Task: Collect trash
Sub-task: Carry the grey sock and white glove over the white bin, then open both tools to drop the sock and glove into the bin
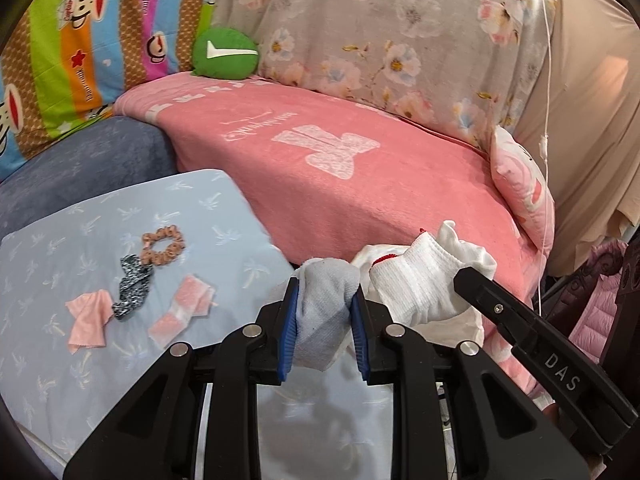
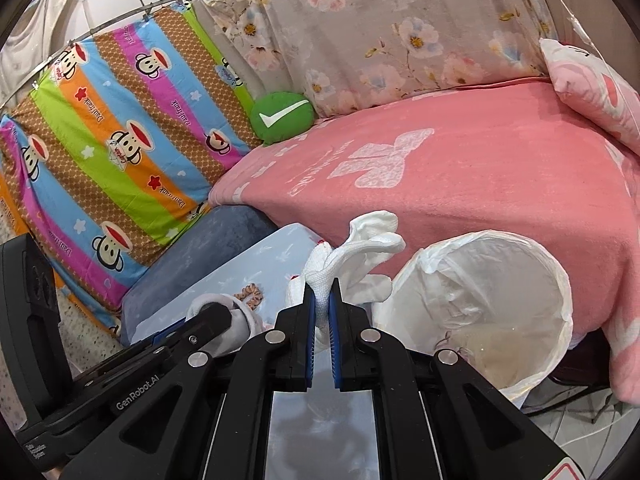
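My left gripper (image 1: pixel 325 292) is shut on a grey-white sock (image 1: pixel 324 312), held above the light blue cushion (image 1: pixel 120 208). My right gripper (image 2: pixel 321 300) is shut on a white sock with red trim (image 2: pixel 360 252); the same sock shows in the left wrist view (image 1: pixel 424 280), right beside the grey one. A bin lined with a white plastic bag (image 2: pixel 480 304) stands open just right of my right gripper. On the blue cushion lie two pink scraps (image 1: pixel 88 316) (image 1: pixel 184 308), a grey speckled hair tie (image 1: pixel 130 288) and a tan scrunchie (image 1: pixel 162 246).
A pink blanket (image 1: pixel 360 168) covers the bed behind. A green check-mark cushion (image 1: pixel 224 54), a striped monkey-print pillow (image 2: pixel 112 152), a floral cover (image 2: pixel 400 28) and a pink pillow (image 2: pixel 592 84) sit around it. A dark blue cushion (image 2: pixel 212 236) lies under the light blue one.
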`<state>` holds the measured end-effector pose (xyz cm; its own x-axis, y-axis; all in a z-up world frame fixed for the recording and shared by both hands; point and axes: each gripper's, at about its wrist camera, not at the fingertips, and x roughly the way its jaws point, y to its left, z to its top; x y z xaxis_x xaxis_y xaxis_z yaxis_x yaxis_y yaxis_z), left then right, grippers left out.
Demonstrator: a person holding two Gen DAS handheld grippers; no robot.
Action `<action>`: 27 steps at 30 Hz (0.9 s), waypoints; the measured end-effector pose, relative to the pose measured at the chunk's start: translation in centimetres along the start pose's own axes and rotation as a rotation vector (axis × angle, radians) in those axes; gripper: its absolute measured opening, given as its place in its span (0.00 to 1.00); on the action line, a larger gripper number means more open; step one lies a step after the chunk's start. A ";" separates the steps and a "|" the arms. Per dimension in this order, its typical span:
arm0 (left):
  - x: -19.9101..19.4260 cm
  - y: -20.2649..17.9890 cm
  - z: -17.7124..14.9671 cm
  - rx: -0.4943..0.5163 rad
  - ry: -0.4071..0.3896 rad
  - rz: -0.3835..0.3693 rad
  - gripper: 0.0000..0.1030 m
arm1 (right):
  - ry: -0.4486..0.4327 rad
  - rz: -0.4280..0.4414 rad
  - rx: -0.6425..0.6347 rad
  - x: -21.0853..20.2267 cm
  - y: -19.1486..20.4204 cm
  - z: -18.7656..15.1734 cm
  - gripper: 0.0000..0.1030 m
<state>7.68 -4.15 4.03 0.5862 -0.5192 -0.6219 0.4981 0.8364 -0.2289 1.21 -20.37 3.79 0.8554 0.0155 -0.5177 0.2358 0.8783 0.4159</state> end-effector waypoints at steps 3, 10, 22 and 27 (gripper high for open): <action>0.6 -1.3 0.0 0.020 0.011 -0.018 0.23 | -0.014 -0.017 0.023 -0.7 -1.6 0.3 0.06; 2.3 -4.6 0.3 0.064 0.042 -0.072 0.25 | -0.040 -0.060 0.066 -2.1 -4.8 0.7 0.06; 4.4 -8.7 0.7 0.140 0.060 -0.125 0.25 | -0.061 -0.113 0.113 -3.1 -8.4 1.1 0.06; 4.9 -9.5 1.4 0.141 0.049 -0.142 0.41 | -0.064 -0.125 0.122 -2.9 -9.2 1.4 0.06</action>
<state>6.74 -14.90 4.18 0.4738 -0.6181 -0.6273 0.6599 0.7209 -0.2119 -2.76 -29.16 2.53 0.8429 -0.1239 -0.5237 0.3928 0.8069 0.4412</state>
